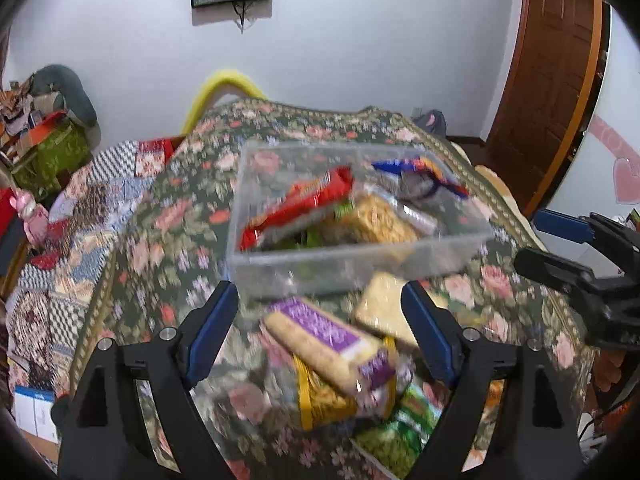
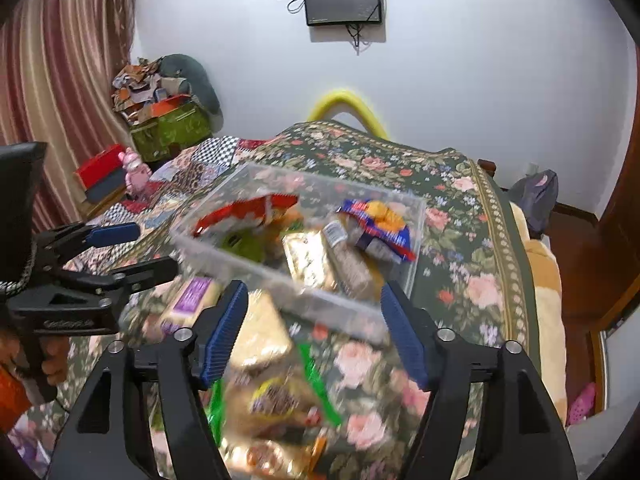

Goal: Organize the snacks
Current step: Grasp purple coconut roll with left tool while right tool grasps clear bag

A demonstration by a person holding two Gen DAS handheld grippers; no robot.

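Note:
A clear plastic bin (image 1: 360, 250) (image 2: 256, 268) stands on the floral cloth (image 1: 168, 216) and holds a red packet (image 1: 304, 204) (image 2: 244, 212), a blue and orange packet (image 1: 420, 172) (image 2: 380, 220) and cracker packs. Loose snacks lie in front of it: a purple-labelled cracker pack (image 1: 328, 336) (image 2: 192, 296), a pale golden pack (image 1: 384, 304) (image 2: 260, 332) and green packets (image 1: 400, 428). My left gripper (image 1: 320, 292) (image 2: 154, 248) hangs open over the purple pack, touching nothing. My right gripper (image 2: 314, 290) (image 1: 530, 240) is open above the golden packs, its pads bare.
A patchwork quilt (image 1: 80, 208) lies left of the floral cloth. Beyond it are a green box (image 1: 52, 156) (image 2: 172, 128) with clutter and a pink toy (image 2: 134, 170). A yellow hoop (image 1: 224, 84) rises behind the cloth, and a wooden door (image 1: 552, 80) stands right.

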